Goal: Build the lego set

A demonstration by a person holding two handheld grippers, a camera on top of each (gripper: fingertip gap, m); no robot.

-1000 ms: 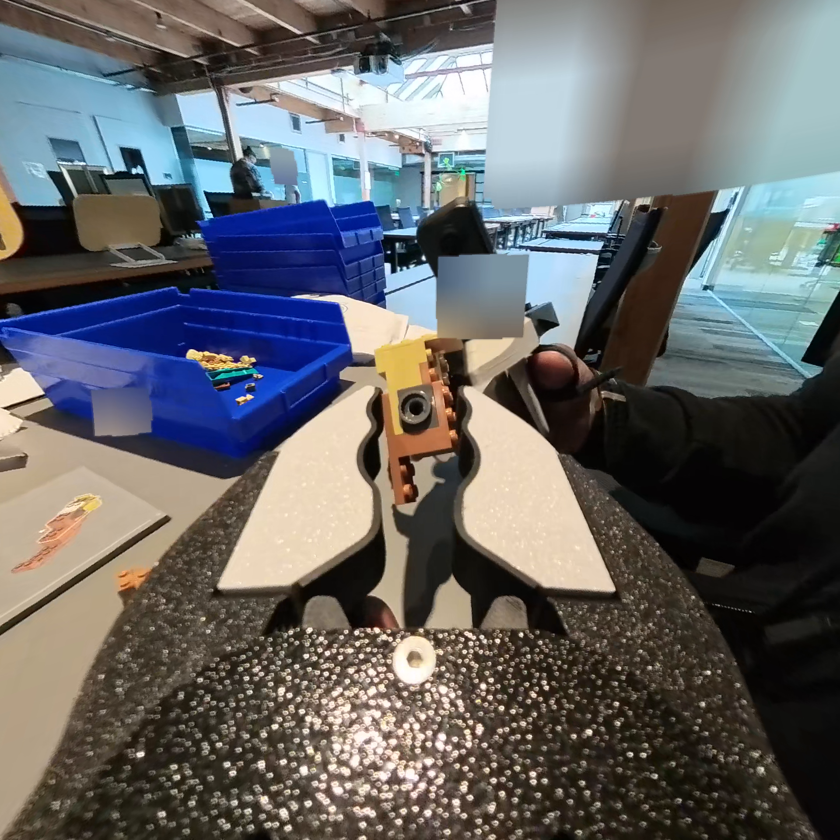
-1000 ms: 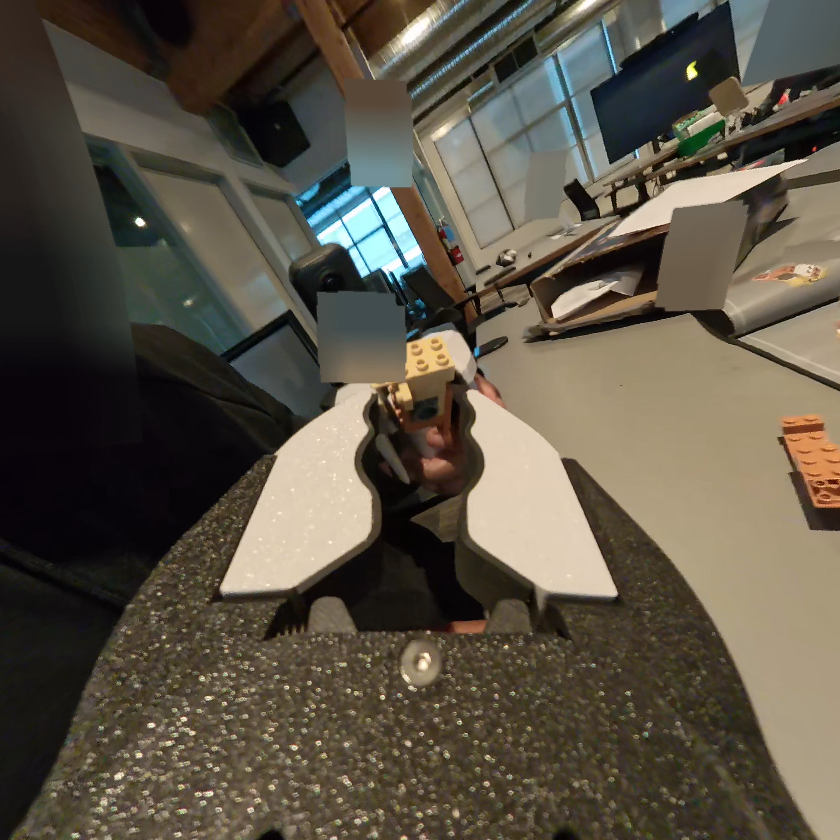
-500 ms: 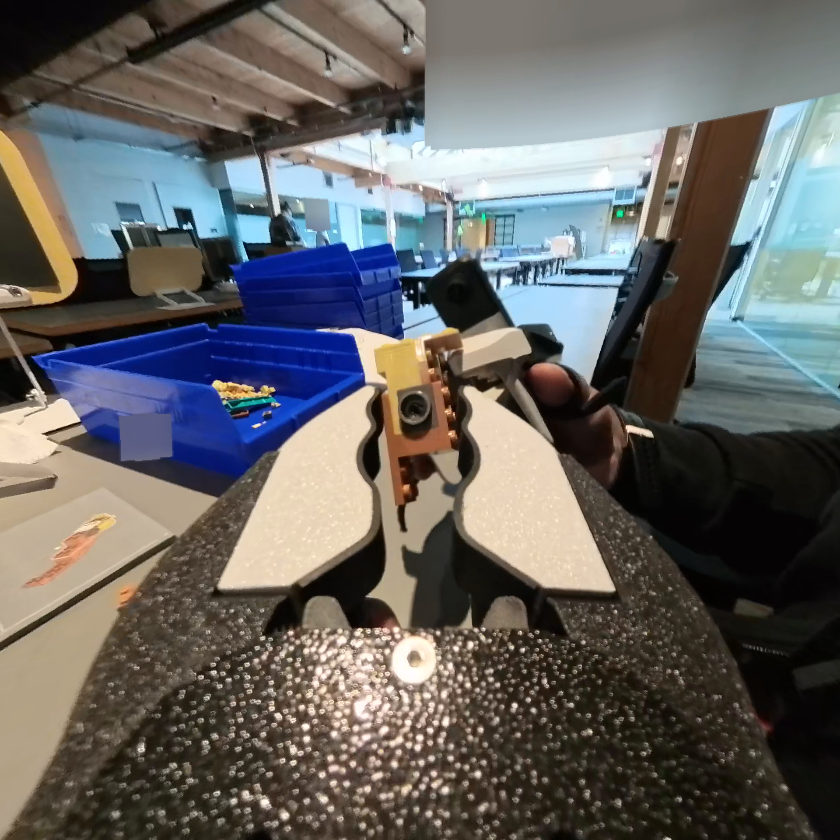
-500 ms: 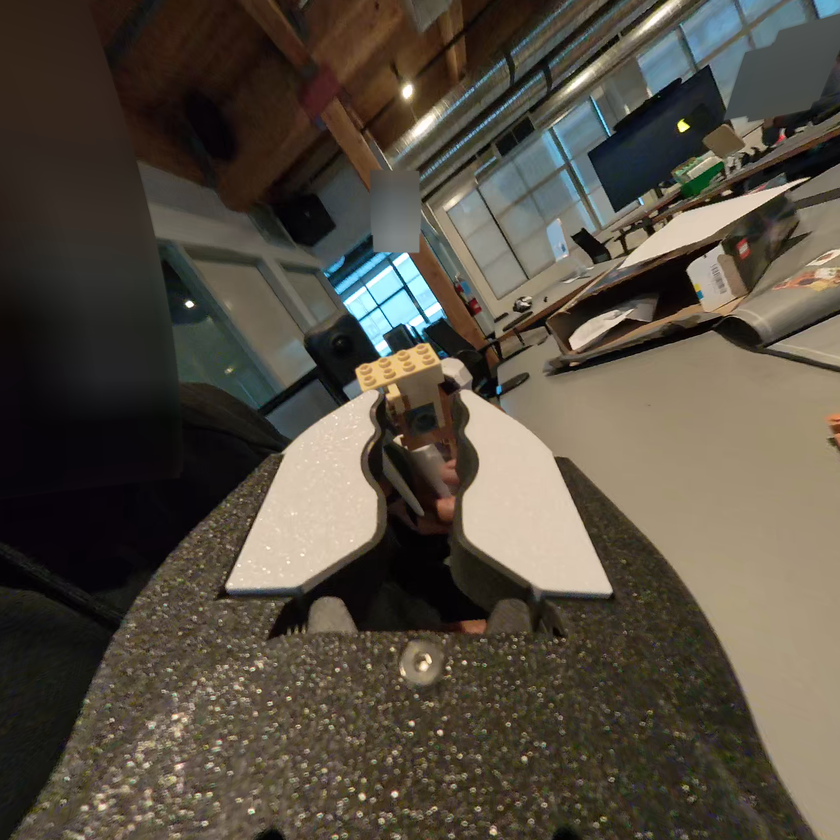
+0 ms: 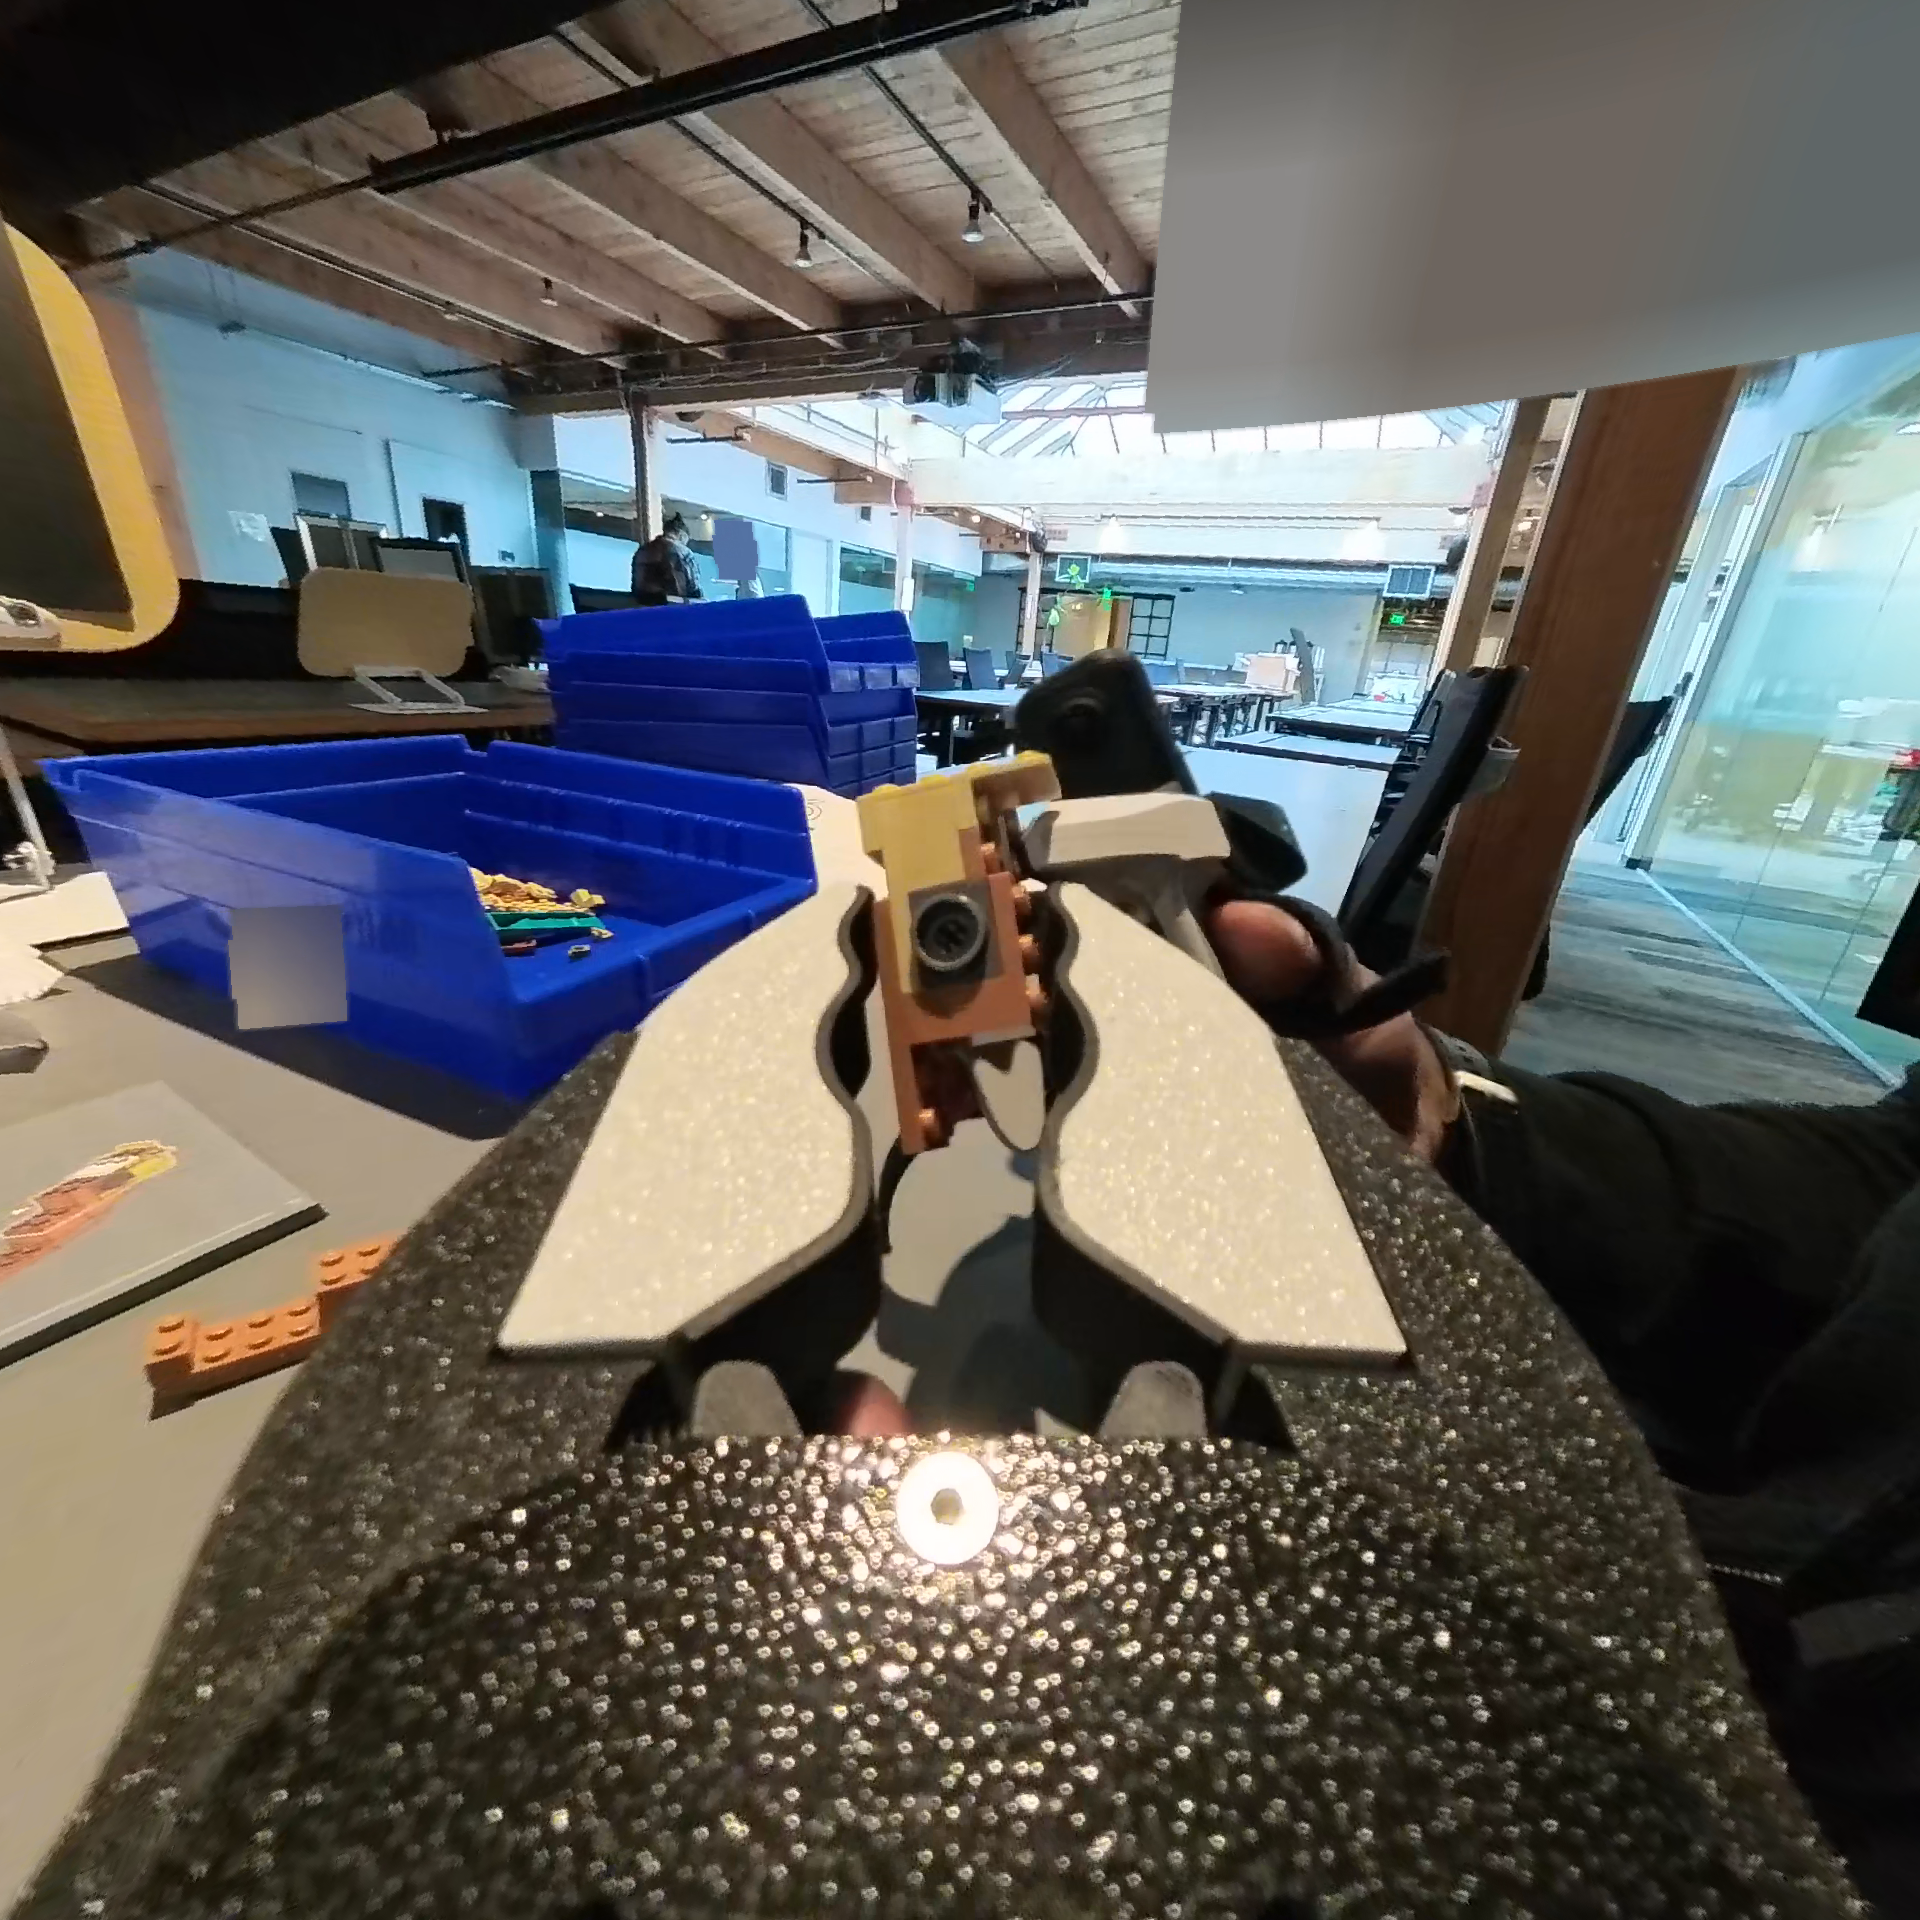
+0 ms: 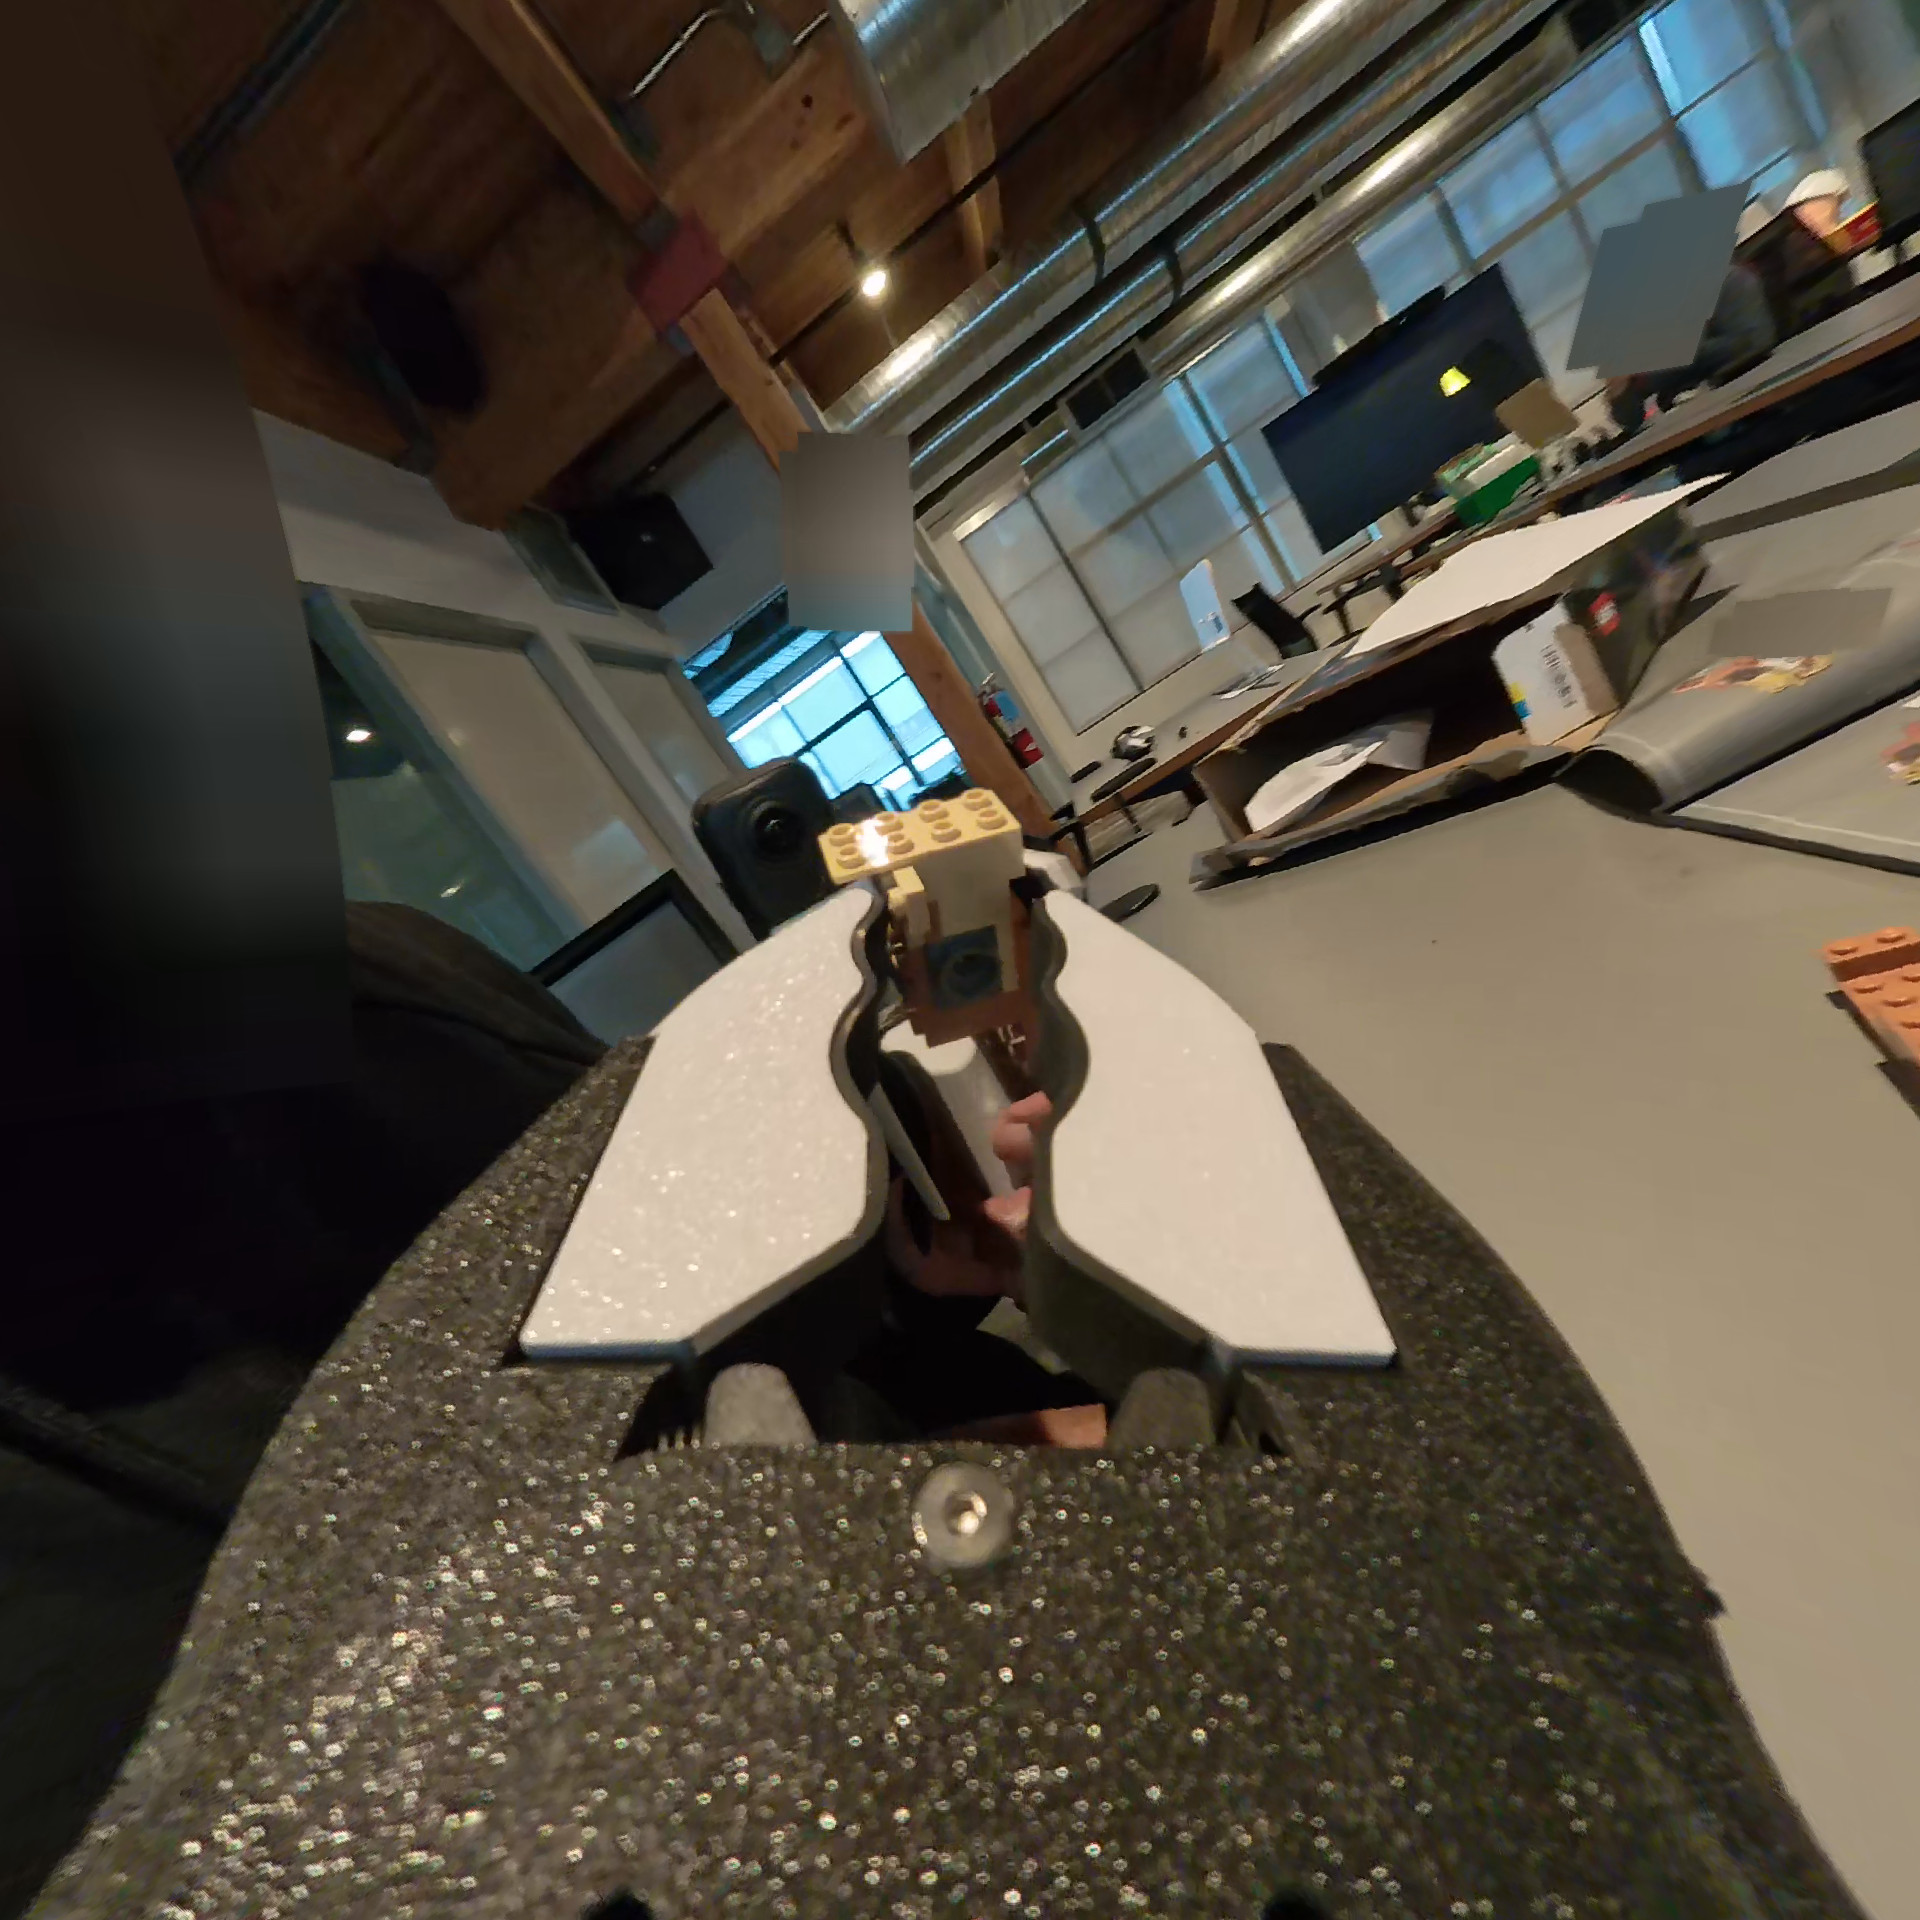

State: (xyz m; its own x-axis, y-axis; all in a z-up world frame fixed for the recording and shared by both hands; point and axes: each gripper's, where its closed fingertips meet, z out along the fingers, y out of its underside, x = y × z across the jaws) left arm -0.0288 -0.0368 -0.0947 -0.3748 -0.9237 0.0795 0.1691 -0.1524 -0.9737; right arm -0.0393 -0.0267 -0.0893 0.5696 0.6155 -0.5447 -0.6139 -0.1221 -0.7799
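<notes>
1. Left wrist view: the left gripper (image 5: 951, 940) has its two pale fingers (image 5: 727, 1132) drawn in close, leaving only a narrow gap, and they pinch the lego model (image 5: 951, 956) between their tips.
2. The model is an orange-brown stack with a yellow brick on top and a grey round piece facing the camera. It is held up in the air above the grey table (image 5: 94, 1475).
3. The right gripper (image 5: 1117, 831) meets the model from the far side, its pale tip against the model's upper right. A hand (image 5: 1320, 997) in a dark sleeve holds it.
4. A blue bin (image 5: 436, 894) stands on the table to the left, with small yellow and green pieces (image 5: 535, 899) inside. More blue bins (image 5: 727, 686) are stacked behind it.
5. An orange plate (image 5: 260, 1330) lies on the table near the left edge, just beside an instruction booklet (image 5: 125, 1195) with a picture of the build. A label on the bin is blurred over.
6. Right wrist view: the right gripper (image 6: 951, 951) is likewise nearly closed, its fingers (image 6: 748, 1122) pressing the same lego model (image 6: 951, 935) at their tips. A tan studded brick tops the model here.
7. The left gripper's camera (image 6: 769, 842) shows just behind the model.
8. On the table to the right lie another orange plate (image 6: 1881, 997) and an opened cardboard box (image 6: 1455, 686). The box carries a barcode sticker and a small red logo, both too small to make out.
</notes>
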